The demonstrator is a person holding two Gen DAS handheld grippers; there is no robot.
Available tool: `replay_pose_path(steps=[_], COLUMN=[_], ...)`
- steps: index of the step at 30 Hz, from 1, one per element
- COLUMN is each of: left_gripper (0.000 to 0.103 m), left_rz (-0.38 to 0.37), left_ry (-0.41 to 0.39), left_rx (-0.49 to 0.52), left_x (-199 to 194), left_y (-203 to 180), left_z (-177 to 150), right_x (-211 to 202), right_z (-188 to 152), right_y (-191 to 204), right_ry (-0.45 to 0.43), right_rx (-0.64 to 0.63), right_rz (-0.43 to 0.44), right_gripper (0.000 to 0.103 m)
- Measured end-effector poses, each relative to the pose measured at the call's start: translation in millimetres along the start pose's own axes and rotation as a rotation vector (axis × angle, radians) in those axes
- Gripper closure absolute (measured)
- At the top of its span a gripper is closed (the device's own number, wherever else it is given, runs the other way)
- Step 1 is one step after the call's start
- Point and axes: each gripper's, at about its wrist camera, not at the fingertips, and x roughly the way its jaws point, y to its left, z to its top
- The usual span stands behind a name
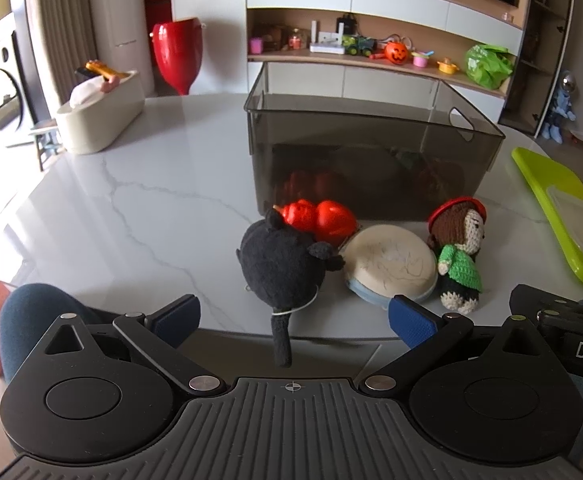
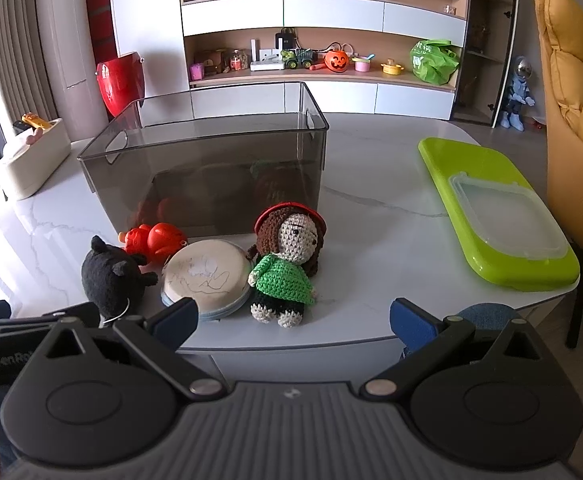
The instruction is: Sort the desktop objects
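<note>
A smoked clear bin stands on the white marble table. In front of it lie a black plush cat, a red plastic toy, a round cream case and a crochet doll in green. My left gripper is open at the table's near edge, facing the cat. Facing the doll, my right gripper is open too, holding nothing.
A lime green tray with a clear lid lies at the right. A cream tissue box stands at the back left. A yellow sofa rises past the right edge. Shelves with toys line the far wall.
</note>
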Motion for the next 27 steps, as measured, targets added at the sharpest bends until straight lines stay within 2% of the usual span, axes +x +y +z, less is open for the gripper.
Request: replay_pose_path(steps=[27], left_gripper=[0.0], left_rz=[-0.001], left_ry=[0.011], left_rx=[-0.001], left_x=[0.7], left_y=[-0.3], left_z=[-1.0], right_x=[0.4], right_z=[-0.8], right_y=[0.6], right_ry=[0.013], right_rx=[-0.01], right_rz=[0.002], right_gripper=[0.0])
